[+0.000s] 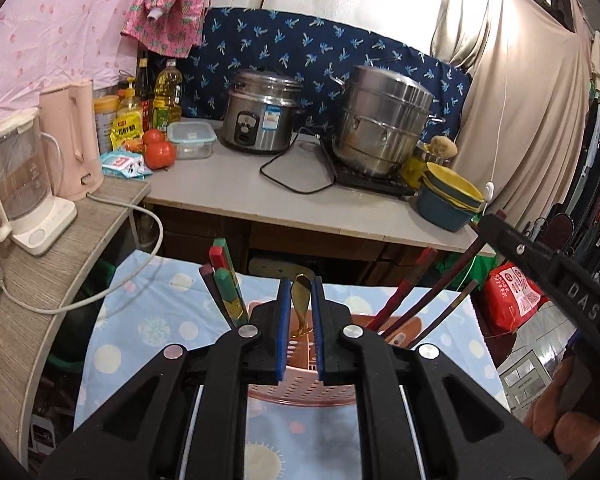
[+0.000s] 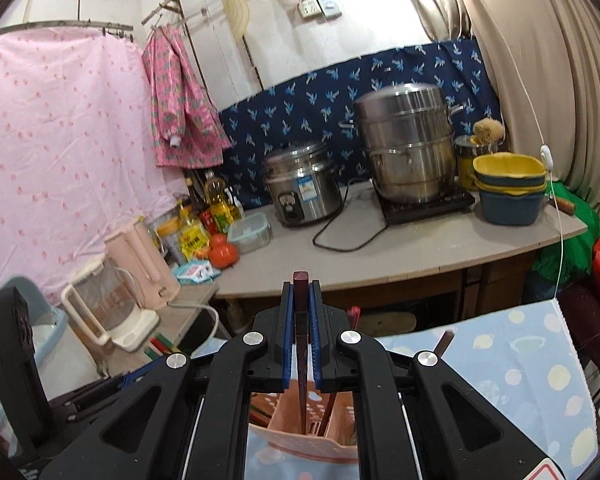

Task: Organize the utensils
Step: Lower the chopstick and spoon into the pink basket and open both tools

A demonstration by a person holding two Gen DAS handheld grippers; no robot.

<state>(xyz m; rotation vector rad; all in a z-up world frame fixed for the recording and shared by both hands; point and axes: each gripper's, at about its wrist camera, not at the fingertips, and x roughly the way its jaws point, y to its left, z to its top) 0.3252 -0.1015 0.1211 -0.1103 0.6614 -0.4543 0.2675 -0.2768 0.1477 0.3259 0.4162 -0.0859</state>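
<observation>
Both grippers parked right over the pink utensil holder [image 1: 300, 384]

Left gripper [image 1: 301, 292] is pinched on a gold spoon [image 1: 301, 300] standing in the holder; right gripper [image 2: 301, 300] clamps a dark red chopstick [image 2: 301, 344] poking down into it. More chopsticks [image 1: 404, 300] lean inside. Further back, the rice cooker [image 1: 260, 112] sits on the counter [image 1: 228, 184].

Left hand-held gripper [image 1: 301, 285] pinches a gold spoon [image 1: 301, 300] above the pink holder [image 1: 300, 384].

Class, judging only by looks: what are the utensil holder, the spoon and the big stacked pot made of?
Utensil holder: probably plastic, matte pink, moulded rows of drain holes.
Spoon: likely metal, glossy gold, mirror-like glints.
Stacked pot: apparently stainless steel, brushed silver with soft reflections.
</observation>
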